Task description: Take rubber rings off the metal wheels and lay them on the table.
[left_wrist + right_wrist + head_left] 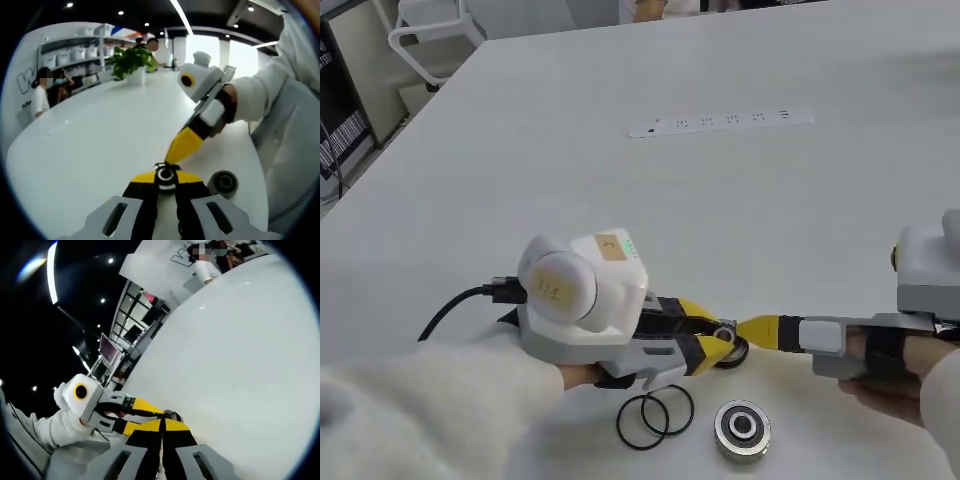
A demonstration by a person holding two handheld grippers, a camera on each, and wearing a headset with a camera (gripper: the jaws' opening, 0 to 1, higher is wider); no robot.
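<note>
Where the ringed wheel sits: small metal wheel with black rubber ring (166,176), clamped between left tool (718,347) tips, likely steadied for peeling.
Right tool (175,152): jaws together, tip touching that ring's edge; whether it pinches rubber, cannot tell.
Just beside left tool: two loose black rubber rings (655,415) and bare metal wheel (741,428), on white table (720,200).

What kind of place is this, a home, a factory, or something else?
Probably an open office or showroom, not a home: a large white table with a power strip, wall shelves of white boxes, and a potted plant at the table's far end.
</note>
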